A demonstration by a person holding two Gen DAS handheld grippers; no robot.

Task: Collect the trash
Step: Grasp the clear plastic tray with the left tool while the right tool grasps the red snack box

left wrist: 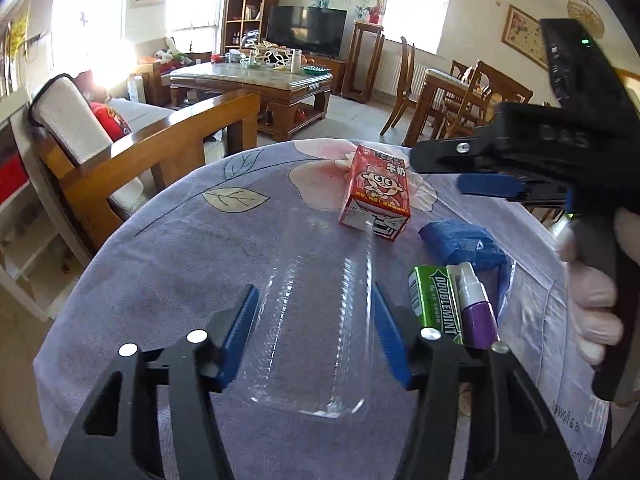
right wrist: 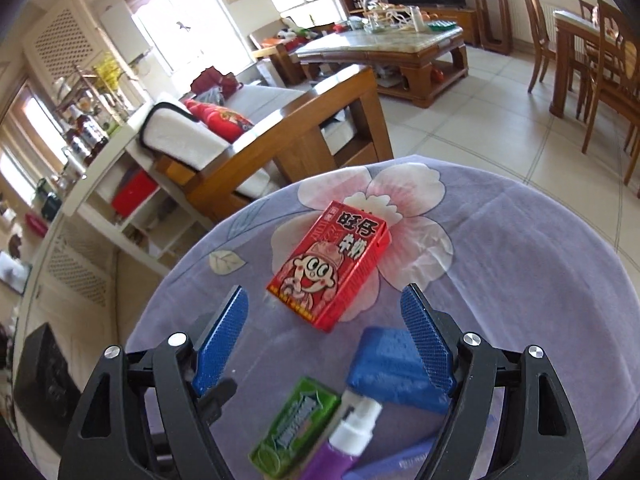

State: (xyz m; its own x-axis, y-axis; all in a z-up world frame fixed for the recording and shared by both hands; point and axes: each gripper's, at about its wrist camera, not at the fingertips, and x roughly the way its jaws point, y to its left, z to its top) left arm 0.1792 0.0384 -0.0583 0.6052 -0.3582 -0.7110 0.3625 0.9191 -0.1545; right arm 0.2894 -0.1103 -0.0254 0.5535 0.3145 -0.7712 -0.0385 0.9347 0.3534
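Note:
A round table with a lilac flowered cloth (left wrist: 168, 264) carries the trash. My left gripper (left wrist: 316, 316) is shut on a clear plastic cup (left wrist: 312, 332) lying between its blue pads. Beyond it lies a red milk carton (left wrist: 376, 192), also in the right wrist view (right wrist: 332, 268). To the right lie a green Doublemint gum pack (left wrist: 434, 304), a purple spray bottle (left wrist: 476, 312) and a blue packet (left wrist: 464, 244). My right gripper (right wrist: 324, 320) is open above the table, with the carton just beyond its pads and the gum pack (right wrist: 296, 424), bottle (right wrist: 344, 444) and blue packet (right wrist: 392, 364) below it.
A wooden sofa (left wrist: 160, 148) stands left of the table. A coffee table (left wrist: 256, 80), a TV (left wrist: 306, 30) and dining chairs (left wrist: 472, 96) stand farther back. A white shelf unit (right wrist: 132, 216) stands at the left. The right gripper's body (left wrist: 540, 148) hovers over the table's right side.

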